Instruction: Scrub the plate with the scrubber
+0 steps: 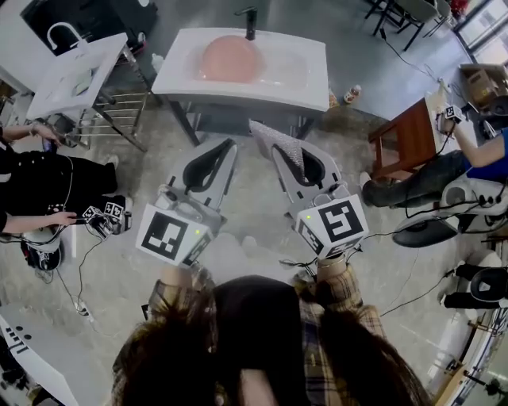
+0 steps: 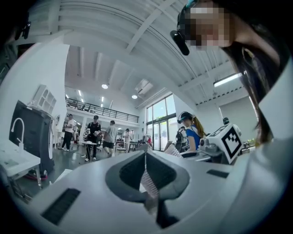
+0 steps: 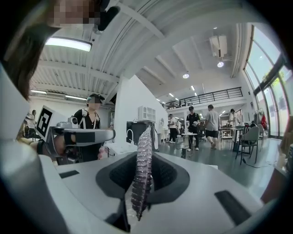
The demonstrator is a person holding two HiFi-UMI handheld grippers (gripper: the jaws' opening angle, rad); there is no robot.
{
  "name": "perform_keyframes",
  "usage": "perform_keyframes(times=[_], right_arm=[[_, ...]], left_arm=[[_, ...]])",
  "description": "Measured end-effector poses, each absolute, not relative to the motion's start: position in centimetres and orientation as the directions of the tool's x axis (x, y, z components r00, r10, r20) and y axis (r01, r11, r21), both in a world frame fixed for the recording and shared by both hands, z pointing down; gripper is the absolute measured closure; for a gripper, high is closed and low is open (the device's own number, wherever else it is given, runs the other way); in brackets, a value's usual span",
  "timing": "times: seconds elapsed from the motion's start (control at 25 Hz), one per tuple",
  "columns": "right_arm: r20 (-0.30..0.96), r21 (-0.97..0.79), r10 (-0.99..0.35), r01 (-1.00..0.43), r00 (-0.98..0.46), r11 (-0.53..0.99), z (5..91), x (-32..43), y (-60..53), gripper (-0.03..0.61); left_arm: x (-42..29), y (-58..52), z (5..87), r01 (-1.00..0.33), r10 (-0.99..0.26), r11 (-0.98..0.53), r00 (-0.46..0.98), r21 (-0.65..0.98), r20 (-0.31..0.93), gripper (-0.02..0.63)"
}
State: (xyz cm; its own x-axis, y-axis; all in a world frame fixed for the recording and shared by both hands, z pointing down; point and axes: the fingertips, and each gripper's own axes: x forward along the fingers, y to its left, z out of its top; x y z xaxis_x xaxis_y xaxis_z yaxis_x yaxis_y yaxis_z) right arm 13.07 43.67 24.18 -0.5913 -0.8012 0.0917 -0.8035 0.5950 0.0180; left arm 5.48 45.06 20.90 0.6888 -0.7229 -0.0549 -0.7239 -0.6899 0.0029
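Observation:
A pink plate (image 1: 230,58) lies in the basin of the white sink (image 1: 309,79) at the far side of the head view. Both grippers are held up well short of the sink, level, pointing across the room. My right gripper (image 1: 287,158) is shut on a silvery mesh scrubber (image 1: 274,136). In the right gripper view the scrubber (image 3: 142,173) stands on edge between the jaws and sticks out past the tips. My left gripper (image 1: 228,144) is to its left with its jaws shut (image 2: 145,157) and nothing in them.
A black faucet (image 1: 251,20) stands at the sink's back edge. A second white sink (image 1: 79,71) is at the far left and a brown wooden stand (image 1: 405,139) at the right. Seated people are on both sides, and cables run over the floor.

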Motion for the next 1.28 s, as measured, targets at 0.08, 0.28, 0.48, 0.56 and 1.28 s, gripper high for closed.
perform_keyframes(times=[0.08,0.28,0.48,0.56,1.28], right_arm=[[0.098,0.017,-0.798,-0.801,-0.594,0.599,24.5,13.1,43.6,0.494],[0.103,0.013,-0.805,-0.809,-0.584,0.588,24.9,13.3,43.0,0.494],[0.106,0.006,-0.81,-0.814,-0.577,0.581,25.1,12.7,41.0,0.494],[0.104,0.006,-0.812,-0.816,-0.575,0.578,25.1,12.2,39.4,0.494],[0.094,-0.016,-0.868,-0.872,-0.488,0.488,24.4,4.1,20.5,0.494]], left_arm=[[5.4,45.2,21.2,-0.728,-0.728,-0.685,0.684,0.005,-0.049,0.592],[4.9,44.8,22.0,-0.735,-0.735,-0.678,0.678,0.002,-0.033,0.592],[4.0,42.5,22.3,-0.732,-0.731,-0.681,0.681,0.003,-0.037,0.592],[3.5,40.8,22.3,-0.725,-0.725,-0.688,0.688,-0.004,-0.039,0.592],[-5.5,20.7,21.8,-0.652,-0.652,-0.758,0.758,-0.02,-0.019,0.592]])
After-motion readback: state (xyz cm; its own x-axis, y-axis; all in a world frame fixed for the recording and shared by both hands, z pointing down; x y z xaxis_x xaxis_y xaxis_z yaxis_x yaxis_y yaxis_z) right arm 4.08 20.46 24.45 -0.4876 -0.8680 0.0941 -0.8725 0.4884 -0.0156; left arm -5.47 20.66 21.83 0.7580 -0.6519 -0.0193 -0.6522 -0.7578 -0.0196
